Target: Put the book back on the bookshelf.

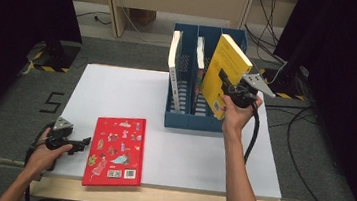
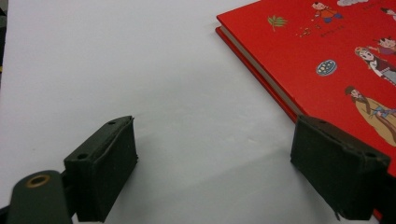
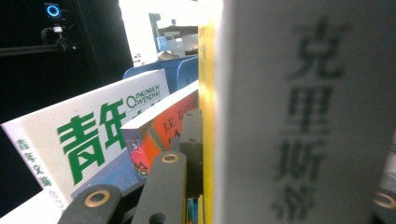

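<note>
Now right tongs [image 1: 229, 87] clamp yellow book [image 1: 226, 71] above rack's [image 1: 199, 120] rightmost slot.

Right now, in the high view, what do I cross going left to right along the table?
left gripper → red book → blue file rack → yellow book → right gripper, clamped on it.

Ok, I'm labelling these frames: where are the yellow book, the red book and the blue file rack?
yellow book [image 1: 222, 72], high view, front cover.
red book [image 1: 117, 149], high view, middle of cover.
blue file rack [image 1: 192, 121], high view, front wall.
</note>
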A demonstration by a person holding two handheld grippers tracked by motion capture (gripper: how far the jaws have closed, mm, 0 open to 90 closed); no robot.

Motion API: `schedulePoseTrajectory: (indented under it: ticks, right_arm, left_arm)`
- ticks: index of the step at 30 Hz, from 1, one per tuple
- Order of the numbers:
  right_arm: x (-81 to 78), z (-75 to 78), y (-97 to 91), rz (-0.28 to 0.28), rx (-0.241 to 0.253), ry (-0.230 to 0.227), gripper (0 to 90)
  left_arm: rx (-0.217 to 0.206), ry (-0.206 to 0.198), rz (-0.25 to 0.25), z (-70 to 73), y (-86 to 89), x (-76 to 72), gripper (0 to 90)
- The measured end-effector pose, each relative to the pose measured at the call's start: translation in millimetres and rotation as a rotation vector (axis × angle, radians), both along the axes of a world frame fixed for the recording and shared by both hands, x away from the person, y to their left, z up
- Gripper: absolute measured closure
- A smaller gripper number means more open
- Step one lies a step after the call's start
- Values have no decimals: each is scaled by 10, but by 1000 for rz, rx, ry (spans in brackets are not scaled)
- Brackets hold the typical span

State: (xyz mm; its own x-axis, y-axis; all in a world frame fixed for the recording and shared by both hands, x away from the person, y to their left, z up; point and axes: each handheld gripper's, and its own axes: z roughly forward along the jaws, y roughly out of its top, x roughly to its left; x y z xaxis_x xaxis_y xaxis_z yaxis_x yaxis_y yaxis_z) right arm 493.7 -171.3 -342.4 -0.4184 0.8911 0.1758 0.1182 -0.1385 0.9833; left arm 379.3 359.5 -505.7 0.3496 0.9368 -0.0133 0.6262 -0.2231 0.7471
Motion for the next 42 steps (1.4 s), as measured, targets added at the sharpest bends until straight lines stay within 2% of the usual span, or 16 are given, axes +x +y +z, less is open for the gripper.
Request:
schedulePoseTrajectory:
  ticks: [9,14,21,31,37,42]
  right_arm:
    - [228,-55,120,-43,-7,17,756]
    - [362,-107,221,-75,-31,26,755]
    - [514,-205,268,-105,-27,49,755]
    - [644,-266,359,-123,-23,69,754]
    - [706,-239,424,-131,-32,59,754]
    - [767,-284,429,-146,-19,71,753]
  left_arm:
    - [1,0,0,0,-2,0,132]
    - [2,0,0,1,-3,0,132]
    - [4,0,1,1,-3,1,132]
    - [3,0,1,1,-3,1,132]
    - [4,0,1,1,-4,1,132]
    - [4,1,1,1,-3,1,132]
